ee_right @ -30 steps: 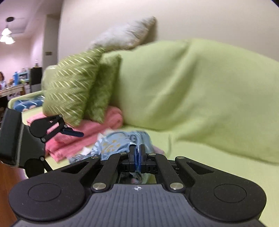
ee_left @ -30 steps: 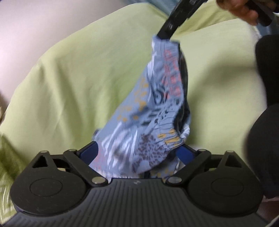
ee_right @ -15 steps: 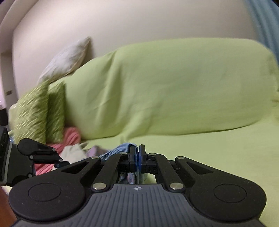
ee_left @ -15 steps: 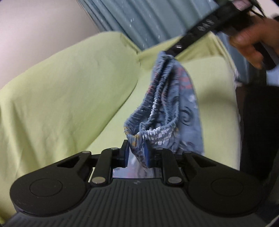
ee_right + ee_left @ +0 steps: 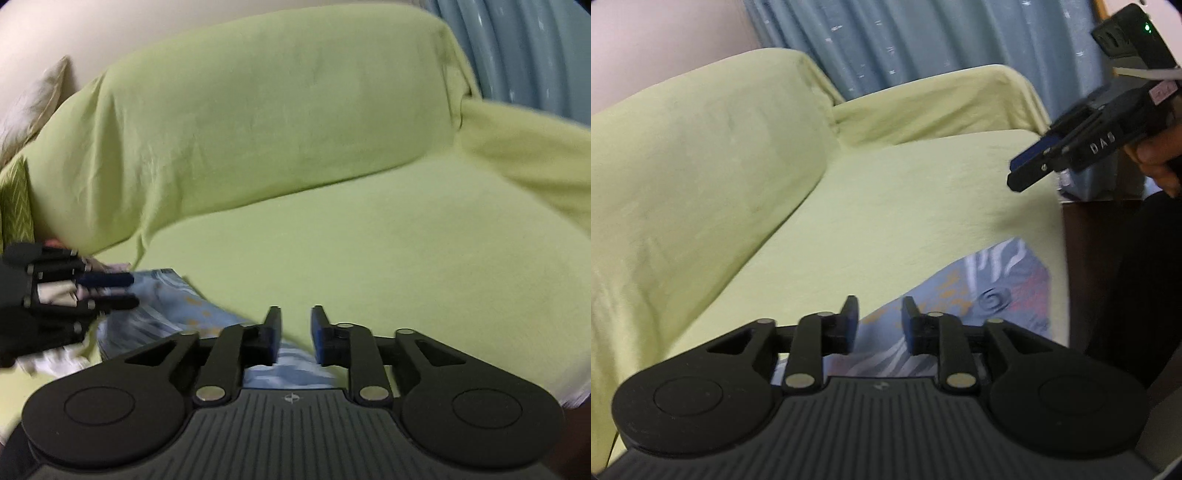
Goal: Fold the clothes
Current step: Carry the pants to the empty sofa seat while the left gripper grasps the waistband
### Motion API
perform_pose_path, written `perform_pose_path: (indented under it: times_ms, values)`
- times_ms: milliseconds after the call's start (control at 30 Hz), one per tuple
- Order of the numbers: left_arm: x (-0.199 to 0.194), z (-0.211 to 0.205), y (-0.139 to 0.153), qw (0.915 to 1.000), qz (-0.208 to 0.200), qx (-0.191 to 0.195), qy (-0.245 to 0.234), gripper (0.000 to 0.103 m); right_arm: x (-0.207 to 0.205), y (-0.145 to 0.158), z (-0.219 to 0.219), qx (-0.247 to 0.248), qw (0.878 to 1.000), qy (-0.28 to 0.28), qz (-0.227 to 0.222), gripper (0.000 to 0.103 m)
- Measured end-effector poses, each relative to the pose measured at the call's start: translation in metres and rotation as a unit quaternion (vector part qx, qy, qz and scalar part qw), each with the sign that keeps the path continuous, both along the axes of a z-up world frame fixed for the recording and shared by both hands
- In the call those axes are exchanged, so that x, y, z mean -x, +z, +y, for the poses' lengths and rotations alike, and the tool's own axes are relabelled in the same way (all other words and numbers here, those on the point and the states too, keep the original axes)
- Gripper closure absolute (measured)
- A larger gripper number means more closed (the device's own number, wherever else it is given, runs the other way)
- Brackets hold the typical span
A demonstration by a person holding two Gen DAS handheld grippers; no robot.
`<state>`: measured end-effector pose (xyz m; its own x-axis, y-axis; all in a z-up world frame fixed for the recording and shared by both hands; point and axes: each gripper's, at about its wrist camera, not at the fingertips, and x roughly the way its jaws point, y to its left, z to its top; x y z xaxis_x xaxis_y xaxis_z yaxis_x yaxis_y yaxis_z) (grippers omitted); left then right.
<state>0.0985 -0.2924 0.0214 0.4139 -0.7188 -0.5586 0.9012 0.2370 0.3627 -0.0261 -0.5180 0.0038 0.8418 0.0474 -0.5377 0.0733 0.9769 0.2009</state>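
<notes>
Released since a moment ago, the blue patterned fabric garment (image 5: 993,280) lies on the lime-green covered sofa (image 5: 886,206); left gripper (image 5: 877,314) and "DAS"-lettered right gripper (image 5: 295,325) both gape.

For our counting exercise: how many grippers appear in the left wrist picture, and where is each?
2. The left gripper is at bottom centre, open over the patterned garment; the right gripper is at upper right.

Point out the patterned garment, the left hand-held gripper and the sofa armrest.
Garment (image 5: 1008,291): left wrist view, printed blue cloth lying on the seat.
Left hand-held gripper (image 5: 877,314): left wrist view, gap between its open fingertips.
Armrest (image 5: 942,99): left wrist view, its green-covered top.
</notes>
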Motion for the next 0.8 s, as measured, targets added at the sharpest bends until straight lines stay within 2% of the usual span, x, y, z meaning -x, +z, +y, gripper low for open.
perform_pose_path:
  times_ms: [33, 67, 133, 200, 267, 300, 333, 367, 400, 433, 533, 567, 633, 733, 800]
  values:
    - [0.010, -0.001, -0.004, 0.9999, 0.000, -0.005, -0.014, 0.070, 0.006, 0.000, -0.002, 0.021, 1.000, 0.011, -0.002, 0.063]
    - [0.020, -0.002, -0.008, 0.9995, -0.001, -0.010, -0.029, 0.066, 0.008, 0.000, -0.004, 0.044, 0.998, 0.032, 0.000, 0.062]
    - [0.040, -0.003, -0.016, 0.9982, -0.002, -0.020, -0.057, 0.047, 0.022, -0.003, -0.005, 0.100, 0.991, 0.088, 0.012, 0.059]
    - [0.060, -0.005, -0.024, 0.9959, -0.003, -0.030, -0.086, 0.035, 0.028, -0.010, 0.009, 0.171, 0.973, 0.149, 0.030, 0.049]
    - [0.073, -0.011, -0.045, 0.9900, -0.018, -0.073, -0.119, 0.035, 0.034, -0.023, 0.029, 0.246, 0.947, 0.201, 0.042, 0.045]
    - [0.079, -0.015, -0.056, 0.9854, -0.027, -0.100, -0.135, 0.044, 0.036, -0.031, 0.038, 0.277, 0.933, 0.222, 0.049, 0.045]
    - [0.078, -0.020, -0.065, 0.9812, -0.033, -0.129, -0.140, 0.071, 0.037, -0.039, 0.044, 0.297, 0.923, 0.237, 0.054, 0.045]
    - [0.078, -0.025, -0.074, 0.9760, -0.038, -0.159, -0.144, 0.077, 0.038, -0.047, 0.049, 0.317, 0.912, 0.252, 0.060, 0.045]
    - [0.072, -0.028, -0.078, 0.9753, -0.040, -0.166, -0.141, 0.078, 0.039, -0.054, 0.053, 0.333, 0.903, 0.264, 0.064, 0.045]
    - [0.064, -0.028, -0.075, 0.9769, -0.030, -0.158, -0.140, 0.081, 0.037, -0.058, 0.055, 0.340, 0.899, 0.270, 0.066, 0.044]
    - [0.035, -0.033, -0.056, 0.9841, -0.009, -0.129, -0.122, 0.085, 0.034, -0.069, 0.060, 0.382, 0.878, 0.281, 0.059, 0.033]
    - [0.027, -0.036, -0.051, 0.9852, -0.013, -0.123, -0.119, 0.085, 0.035, -0.072, 0.063, 0.404, 0.867, 0.287, 0.052, 0.032]
    - [0.010, -0.040, -0.040, 0.9872, -0.020, -0.112, -0.112, 0.092, 0.034, -0.076, 0.066, 0.434, 0.849, 0.299, 0.040, 0.033]
    - [-0.007, -0.045, -0.034, 0.9881, -0.031, -0.106, -0.107, 0.092, 0.026, -0.074, 0.071, 0.467, 0.829, 0.308, 0.021, 0.033]
    - [-0.012, -0.048, -0.035, 0.9877, -0.036, -0.108, -0.107, 0.092, 0.018, -0.069, 0.072, 0.472, 0.822, 0.319, 0.008, 0.038]
